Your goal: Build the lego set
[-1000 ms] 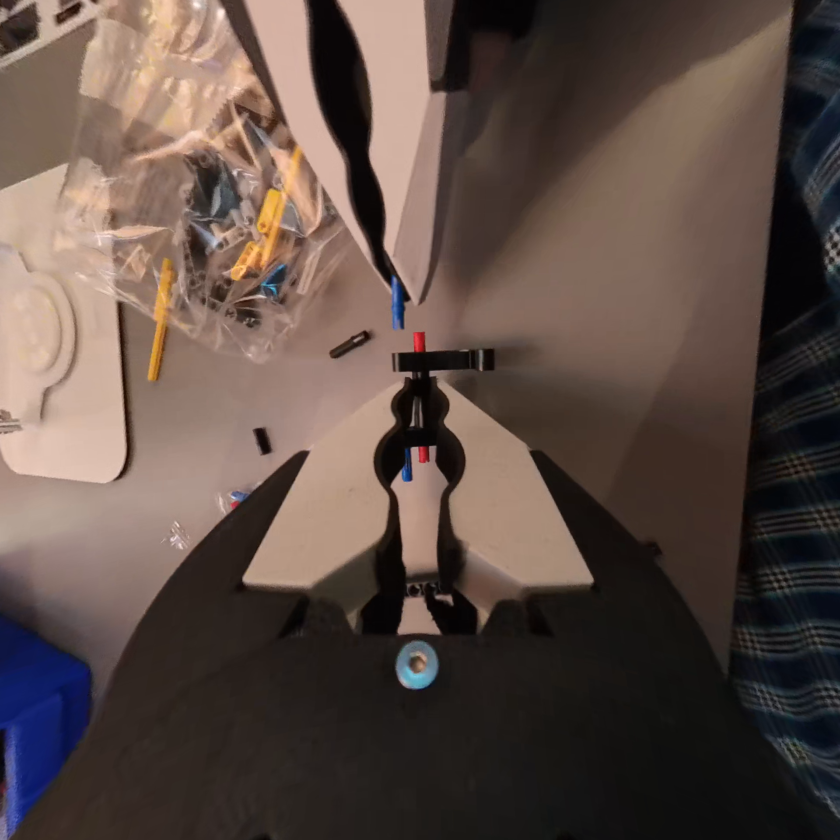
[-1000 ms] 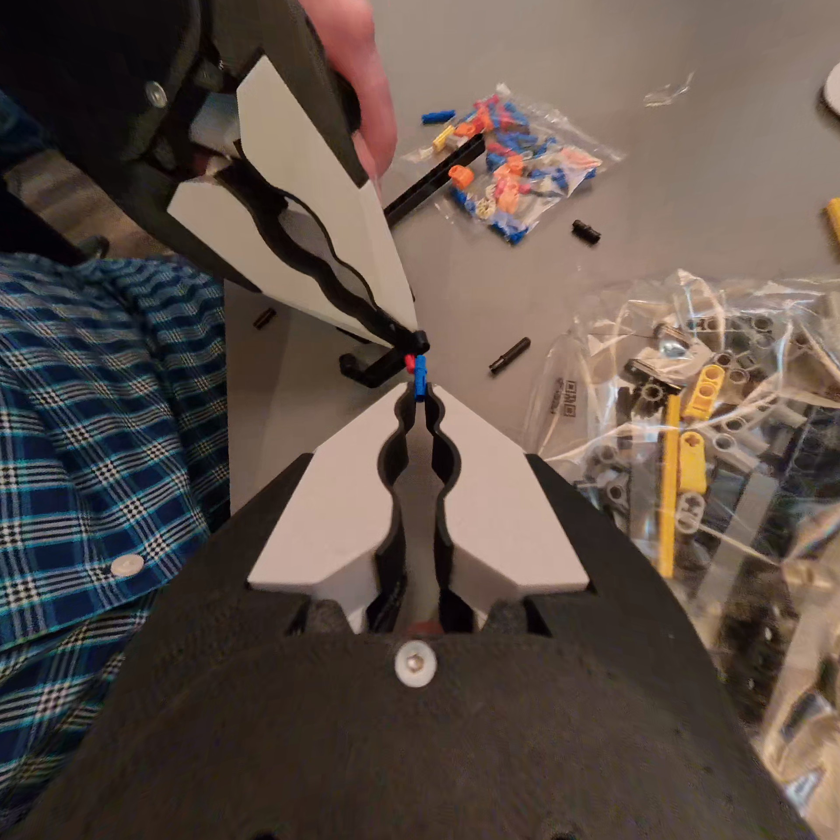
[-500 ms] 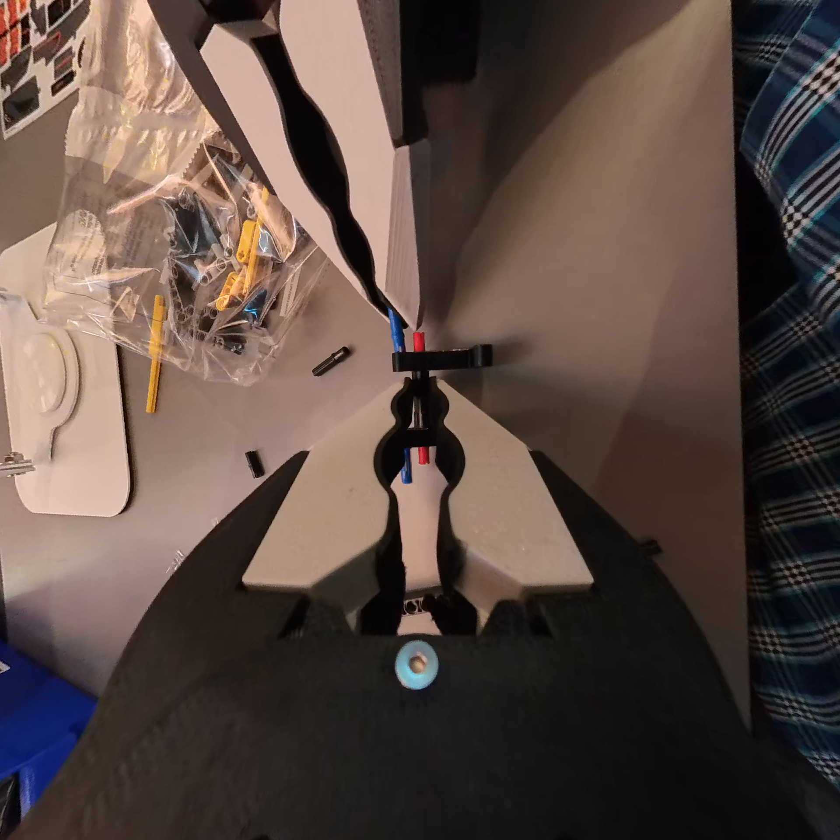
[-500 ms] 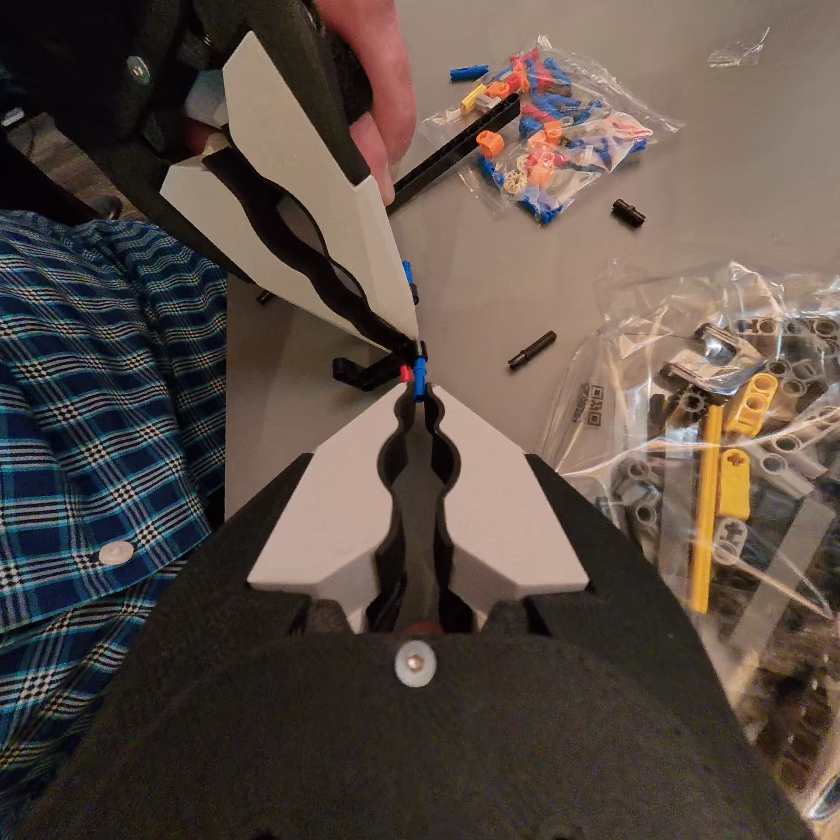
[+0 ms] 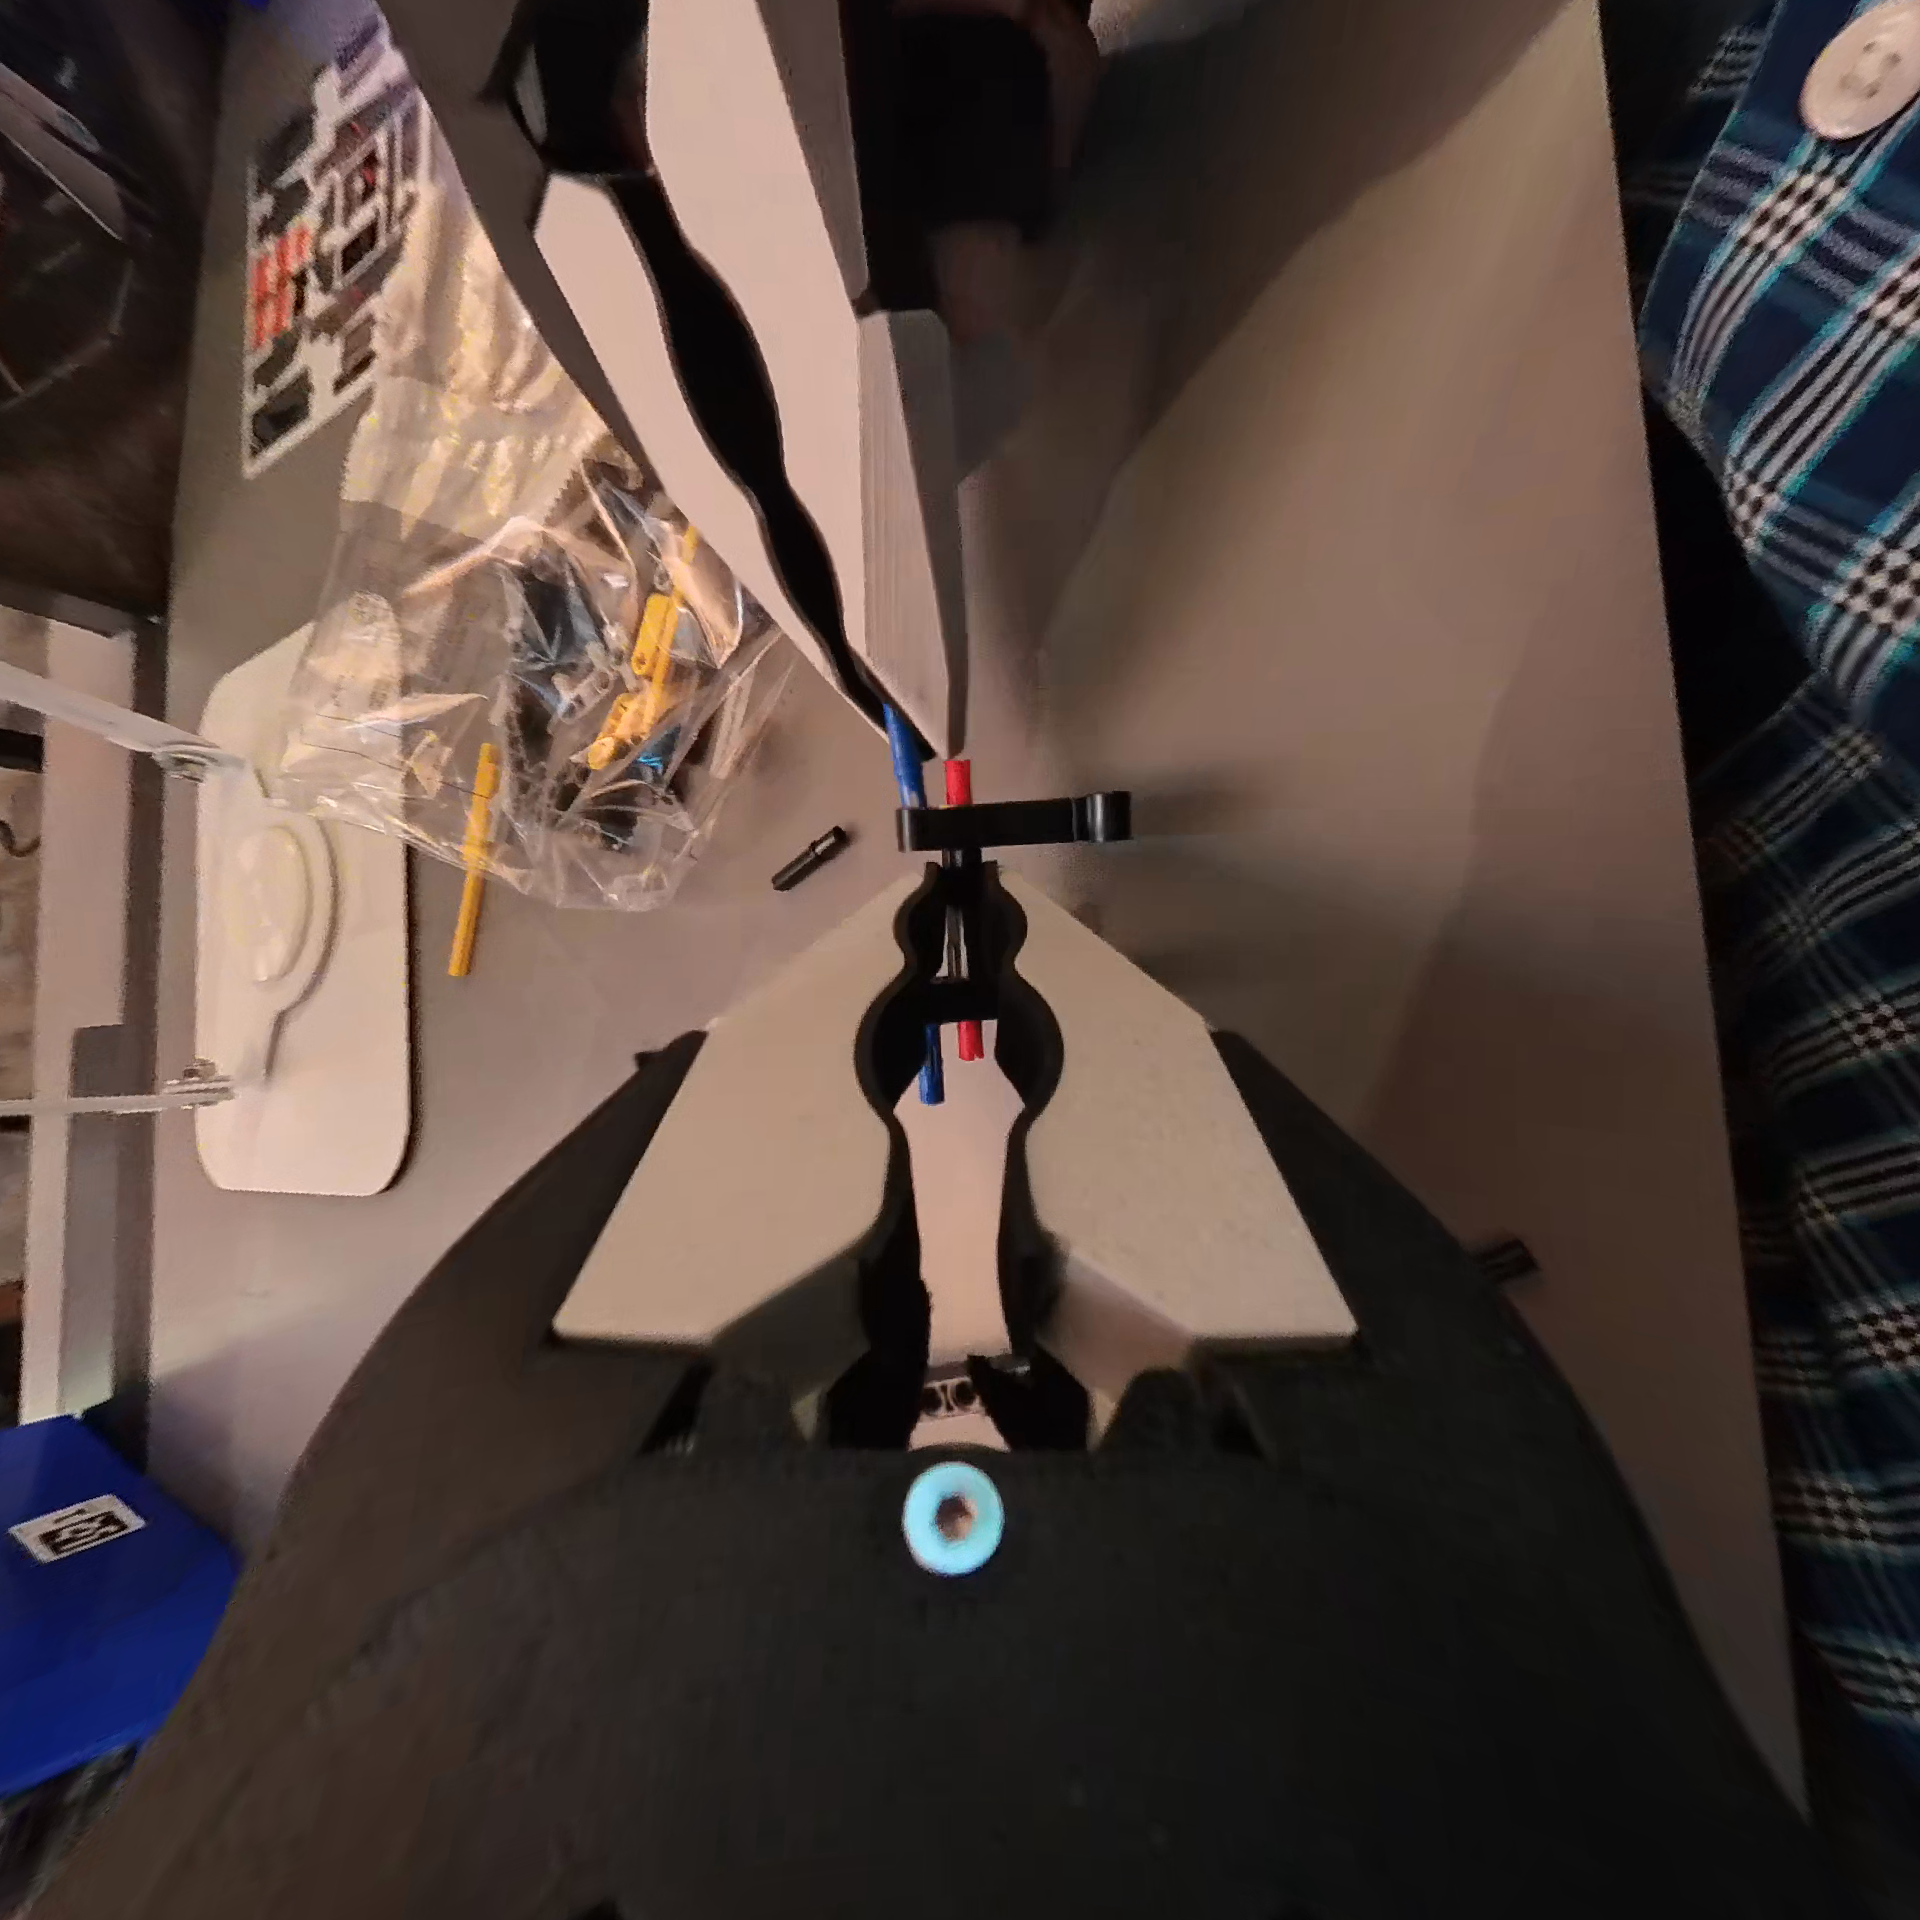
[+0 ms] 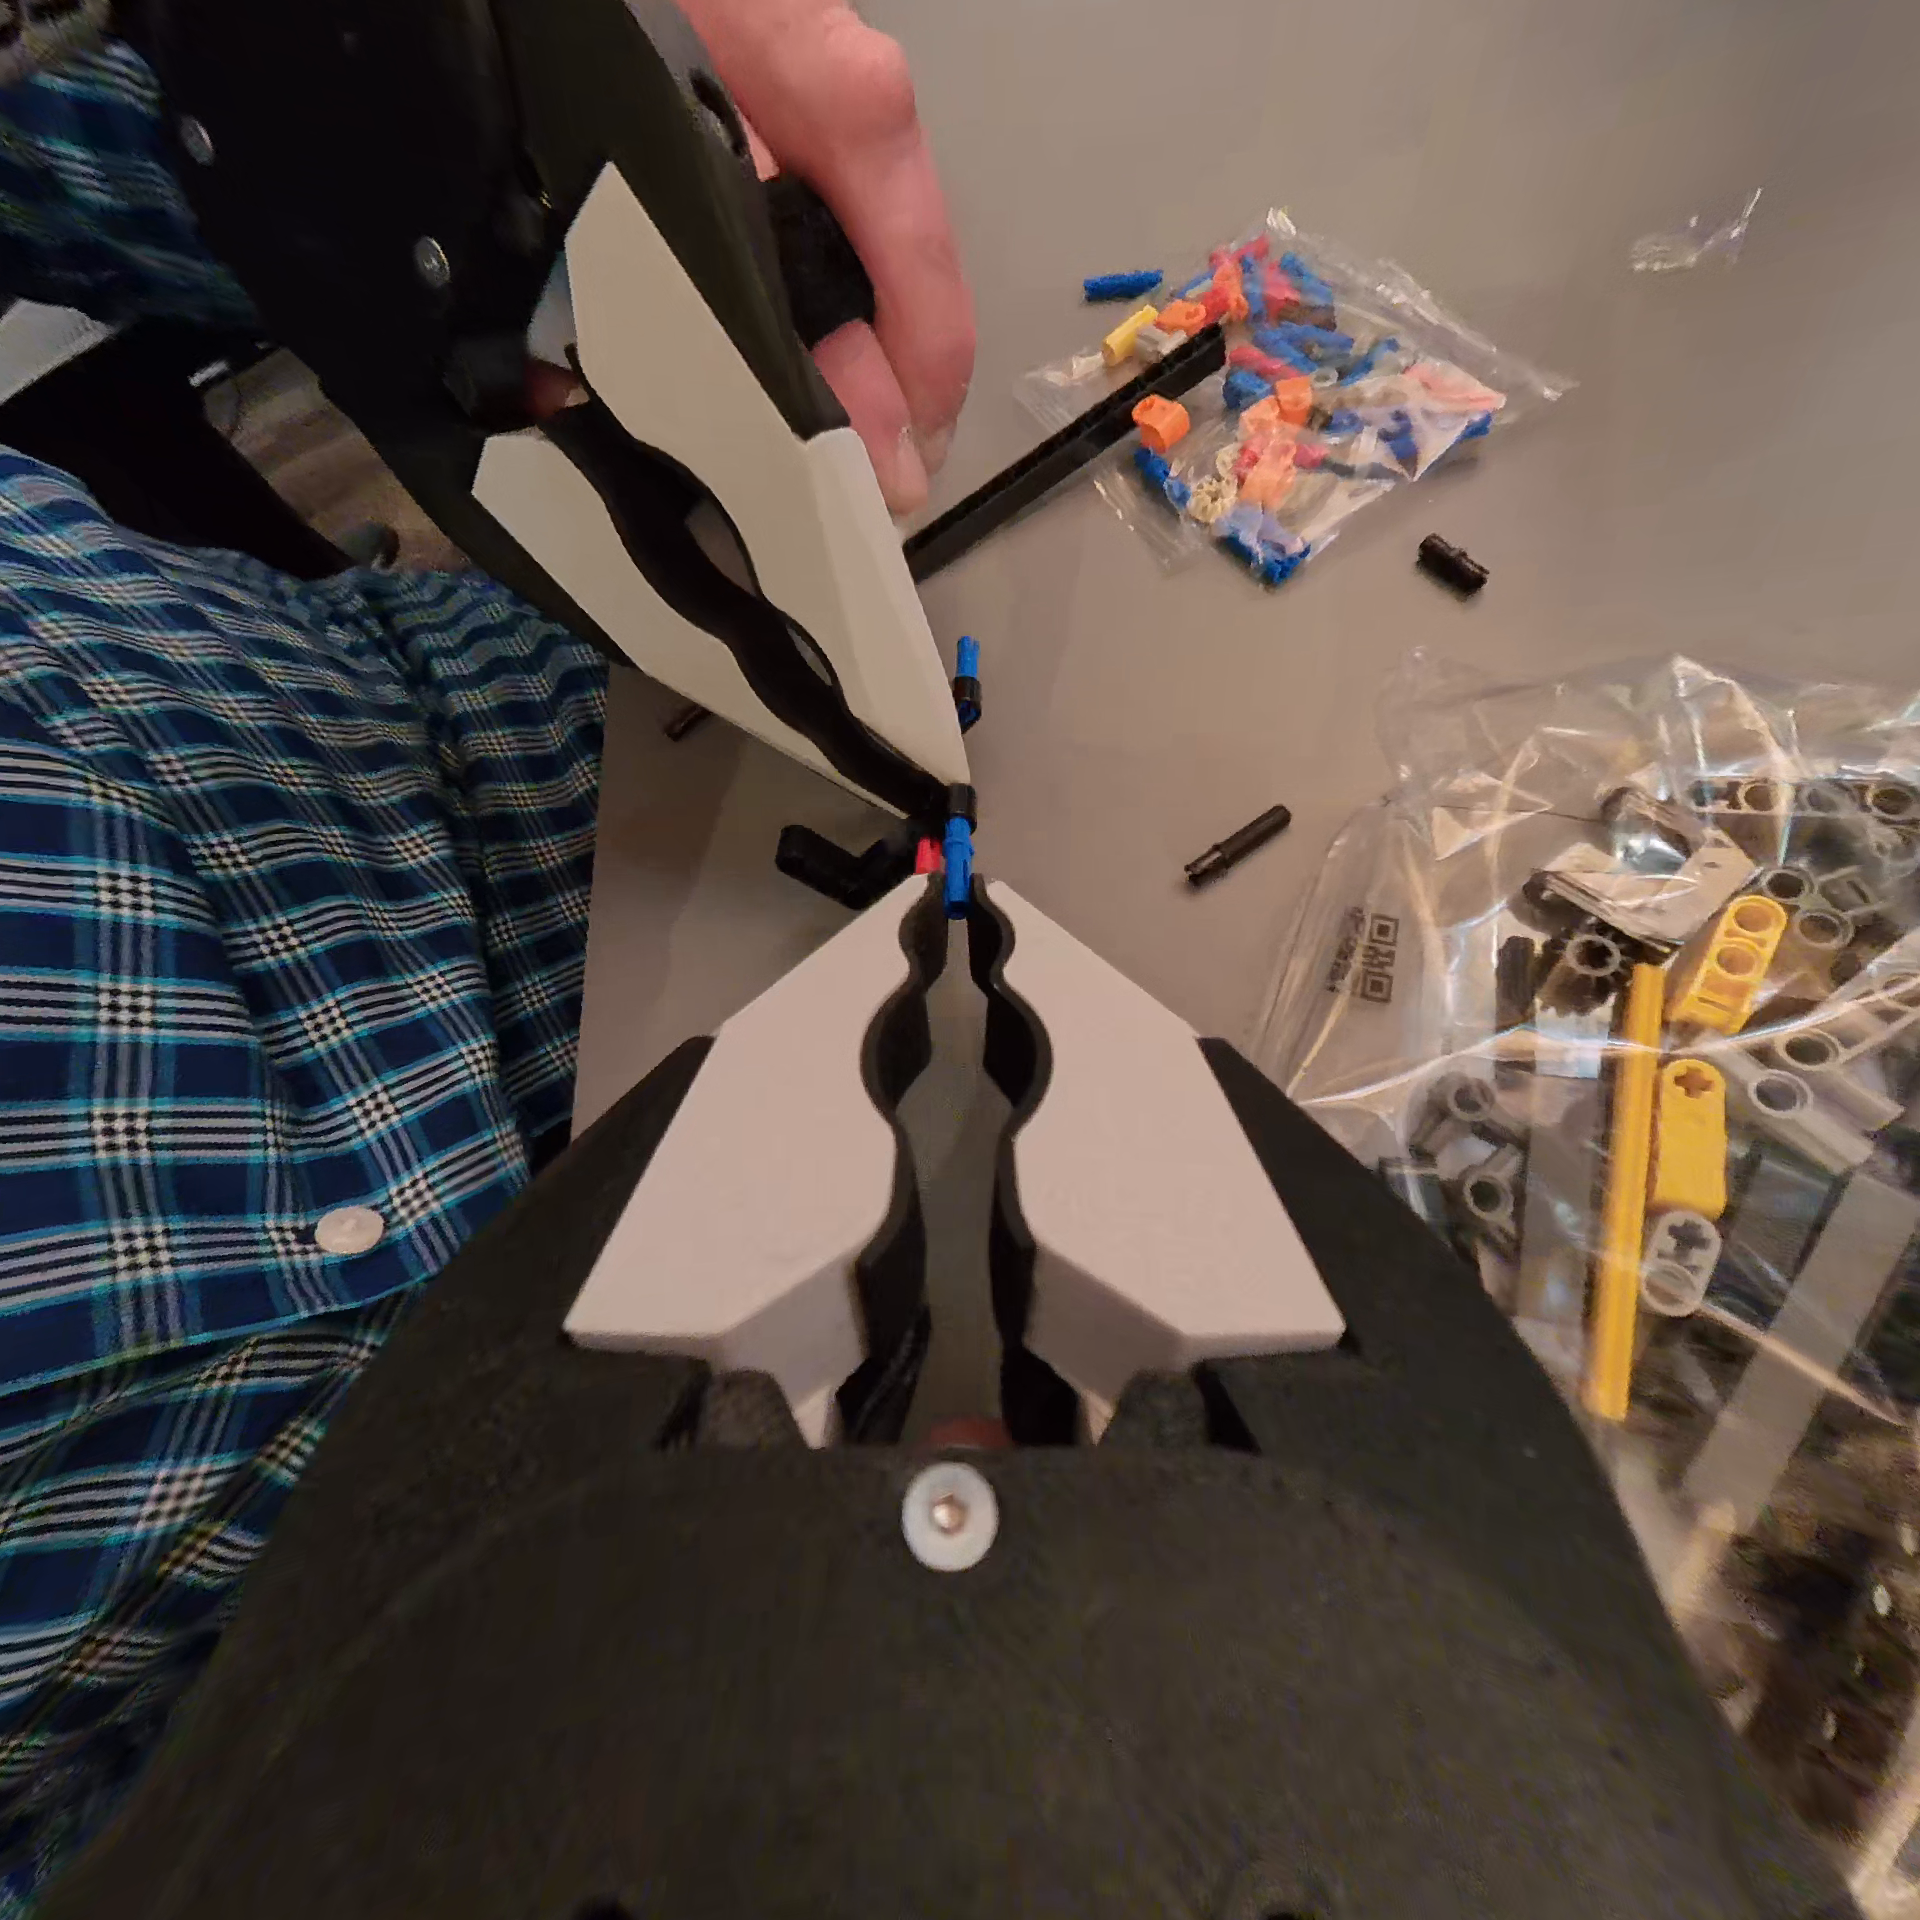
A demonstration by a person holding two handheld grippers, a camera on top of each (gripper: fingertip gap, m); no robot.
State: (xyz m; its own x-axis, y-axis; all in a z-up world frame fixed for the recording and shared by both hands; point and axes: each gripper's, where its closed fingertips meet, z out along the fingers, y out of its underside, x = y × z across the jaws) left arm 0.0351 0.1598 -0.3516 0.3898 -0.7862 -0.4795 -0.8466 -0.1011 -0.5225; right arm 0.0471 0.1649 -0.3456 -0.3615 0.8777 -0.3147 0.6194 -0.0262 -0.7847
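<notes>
Left gripper (image 5: pixel 961 883) clamps the black beam (image 5: pixel 1013 821); right gripper (image 6: pixel 958 902), pinching the blue pin (image 6: pixel 957 868), must push it fully into the beam's end hole.

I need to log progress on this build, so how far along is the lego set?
Early. Done: a red pin sits in the small black assembly clamped by the left gripper. In hand: the right gripper pinches a blue pin at the assembly. Left: two bags of parts remain mostly full.
</notes>
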